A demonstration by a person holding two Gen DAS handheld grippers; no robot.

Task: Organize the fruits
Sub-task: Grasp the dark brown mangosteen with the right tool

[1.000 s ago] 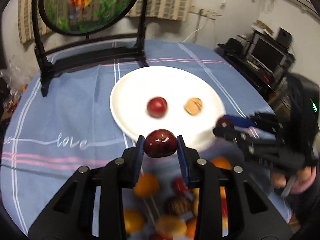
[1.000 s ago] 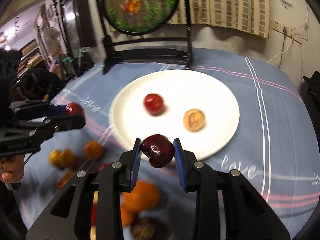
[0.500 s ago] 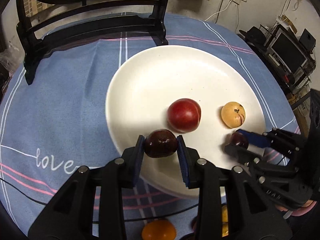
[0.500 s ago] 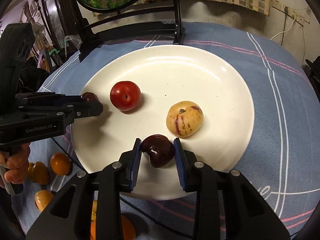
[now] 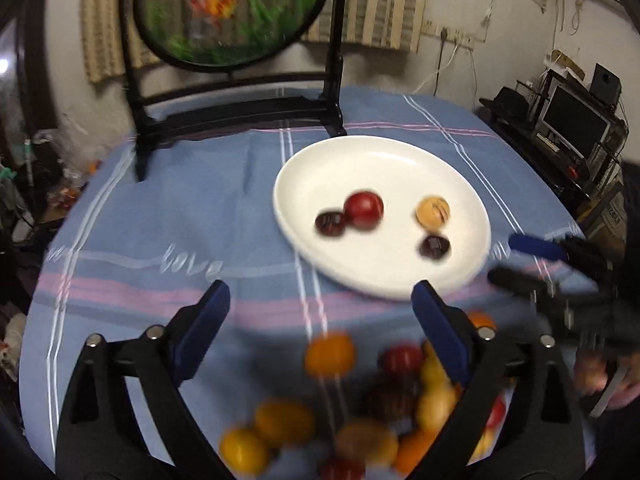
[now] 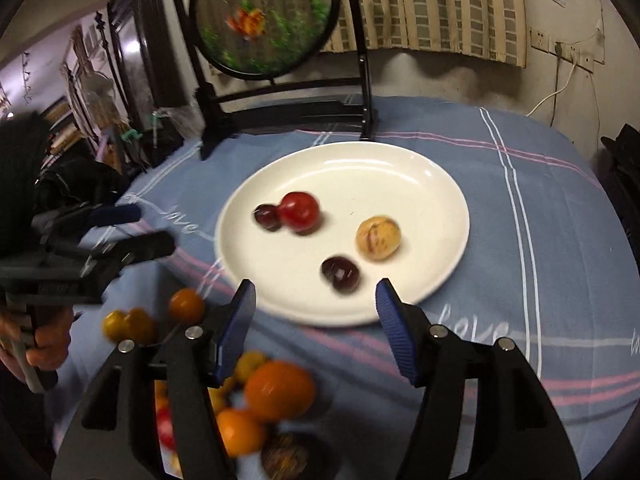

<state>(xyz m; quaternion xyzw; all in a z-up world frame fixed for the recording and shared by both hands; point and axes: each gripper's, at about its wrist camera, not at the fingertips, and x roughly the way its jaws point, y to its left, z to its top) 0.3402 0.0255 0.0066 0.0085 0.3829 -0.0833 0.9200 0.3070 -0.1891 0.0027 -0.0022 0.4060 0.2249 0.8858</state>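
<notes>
A white plate (image 5: 384, 156) (image 6: 360, 168) on the blue tablecloth holds a red plum (image 5: 363, 210) (image 6: 299, 213), a dark plum touching it (image 5: 330, 224) (image 6: 267, 217), a yellow striped fruit (image 5: 433, 210) (image 6: 378, 238) and a second dark plum (image 5: 434, 246) (image 6: 340, 274). My left gripper (image 5: 320, 300) is open and empty, pulled back from the plate. My right gripper (image 6: 316, 300) is open and empty near the plate's front edge. A pile of orange, yellow and red fruits (image 5: 360, 412) (image 6: 256, 400) lies below both grippers.
A black stand with a round goldfish picture (image 5: 232, 12) (image 6: 266, 20) sits at the table's far edge. The right gripper shows at the right of the left wrist view (image 5: 536, 264); the left gripper shows at the left of the right wrist view (image 6: 120, 228).
Both grippers have opened and let go of their dark plums, which now lie on the plate. Both grippers have drawn back from the plate toward the fruit pile.
</notes>
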